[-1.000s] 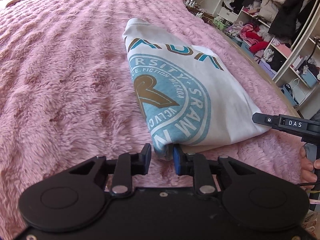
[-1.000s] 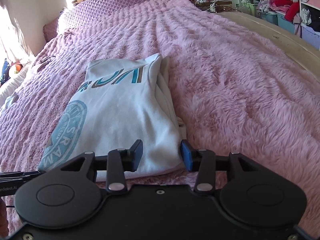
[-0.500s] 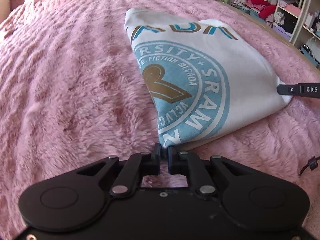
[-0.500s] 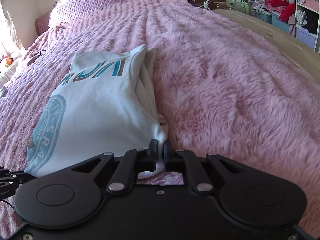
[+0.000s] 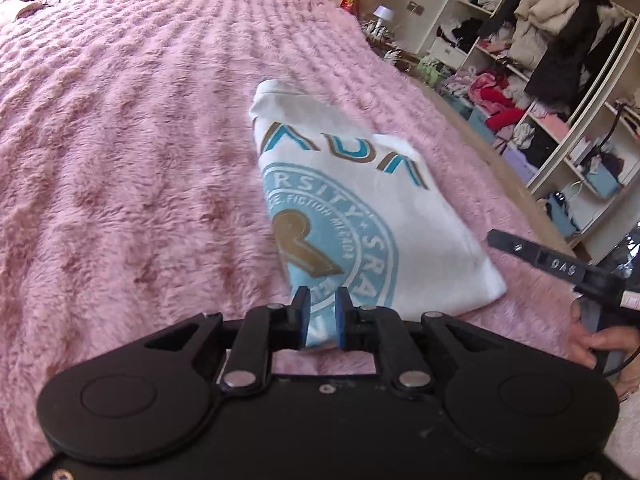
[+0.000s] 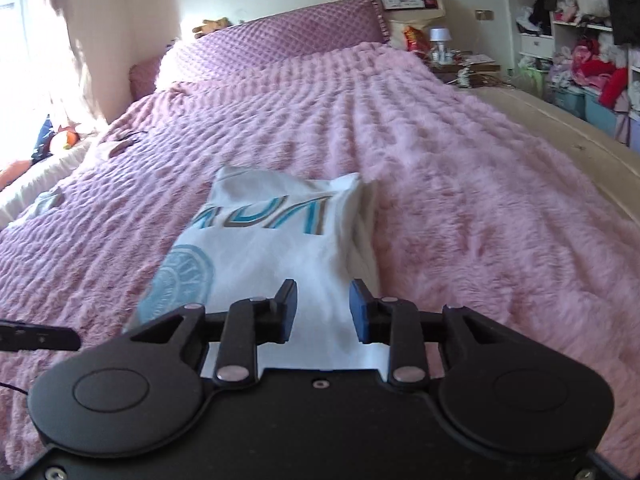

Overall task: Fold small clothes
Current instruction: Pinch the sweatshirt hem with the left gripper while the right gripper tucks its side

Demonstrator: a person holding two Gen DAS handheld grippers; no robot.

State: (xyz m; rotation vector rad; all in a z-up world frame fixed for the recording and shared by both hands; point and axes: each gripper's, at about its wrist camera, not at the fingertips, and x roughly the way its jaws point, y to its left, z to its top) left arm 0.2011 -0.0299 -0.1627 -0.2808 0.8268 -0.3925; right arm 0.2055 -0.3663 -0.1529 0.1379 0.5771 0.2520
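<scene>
We see the folded white T-shirt [image 5: 360, 216] lying on the pink fluffy bedspread [image 5: 120, 160], its blue round print facing up. Our left hand-held gripper [image 5: 322, 320] sits low over the near corner, fingers parted with a narrow gap, cloth showing between them but not pinched. Our right hand-held gripper [image 6: 323, 312] hovers above the shirt's near edge, fingers [image 6: 289, 304] spread wider, released. A hand [image 5: 600, 340] grips the right tool's handle at the side.
</scene>
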